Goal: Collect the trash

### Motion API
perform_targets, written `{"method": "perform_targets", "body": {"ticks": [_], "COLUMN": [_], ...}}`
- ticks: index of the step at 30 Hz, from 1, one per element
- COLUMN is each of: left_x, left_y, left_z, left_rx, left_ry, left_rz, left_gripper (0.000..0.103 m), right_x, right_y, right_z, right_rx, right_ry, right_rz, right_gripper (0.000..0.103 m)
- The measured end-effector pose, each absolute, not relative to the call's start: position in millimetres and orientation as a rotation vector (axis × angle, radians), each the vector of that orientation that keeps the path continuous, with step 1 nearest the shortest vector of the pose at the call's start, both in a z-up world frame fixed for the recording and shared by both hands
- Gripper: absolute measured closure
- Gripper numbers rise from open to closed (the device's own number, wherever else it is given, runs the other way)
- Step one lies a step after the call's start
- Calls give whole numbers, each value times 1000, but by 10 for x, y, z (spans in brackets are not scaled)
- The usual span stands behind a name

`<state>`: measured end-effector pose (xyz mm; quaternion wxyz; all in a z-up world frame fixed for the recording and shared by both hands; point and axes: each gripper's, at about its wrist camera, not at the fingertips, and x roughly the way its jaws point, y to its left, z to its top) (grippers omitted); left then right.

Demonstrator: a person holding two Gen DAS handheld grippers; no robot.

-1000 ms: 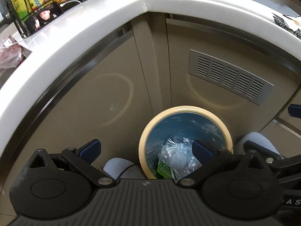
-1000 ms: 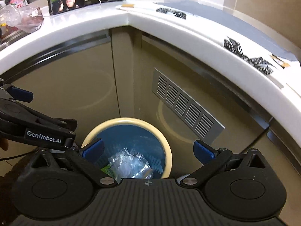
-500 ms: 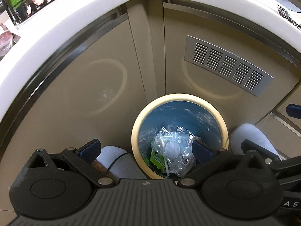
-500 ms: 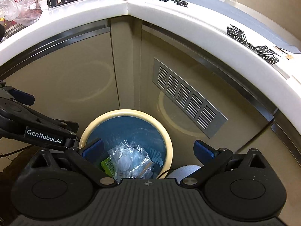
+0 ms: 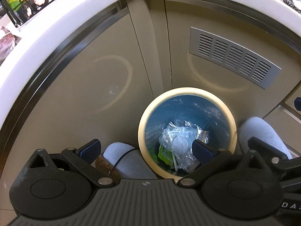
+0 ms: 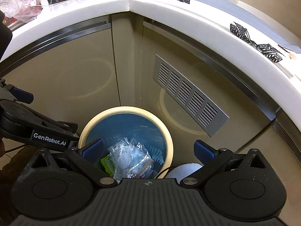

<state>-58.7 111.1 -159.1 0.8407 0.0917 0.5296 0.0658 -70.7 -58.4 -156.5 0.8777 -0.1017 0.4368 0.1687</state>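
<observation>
Left wrist: both the left gripper point(image 5: 146, 148) and right gripper point(image 6: 148, 149) gape over round cream-rimmed bin point(image 5: 232, 124) holding crinkled clear plastic point(image 5: 180, 141).

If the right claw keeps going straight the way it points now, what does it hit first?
Probably the bin: the open right claw points down at its far rim, with clear plastic trash just below that line. Depth is unclear.

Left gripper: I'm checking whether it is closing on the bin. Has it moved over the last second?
Yes. The left gripper has dropped lower: the white countertop edge has slid upward in its view, and the trash bin appears fuller.
</observation>
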Motion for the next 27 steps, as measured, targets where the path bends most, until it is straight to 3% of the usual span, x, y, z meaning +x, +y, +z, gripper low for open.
{"method": "perform_targets", "body": {"ticks": [27], "left_x": [-604], "left_y": [1136], "left_z": [-1574], "left_rx": [166], "left_ry": [1123], "left_rz": [129], "left_gripper": [0], "right_x": [-647], "right_y": [-565], "right_z": [-1691], "right_rx": [-169], "right_ry": [1017], "right_rz": [327], "right_gripper": [0]}}
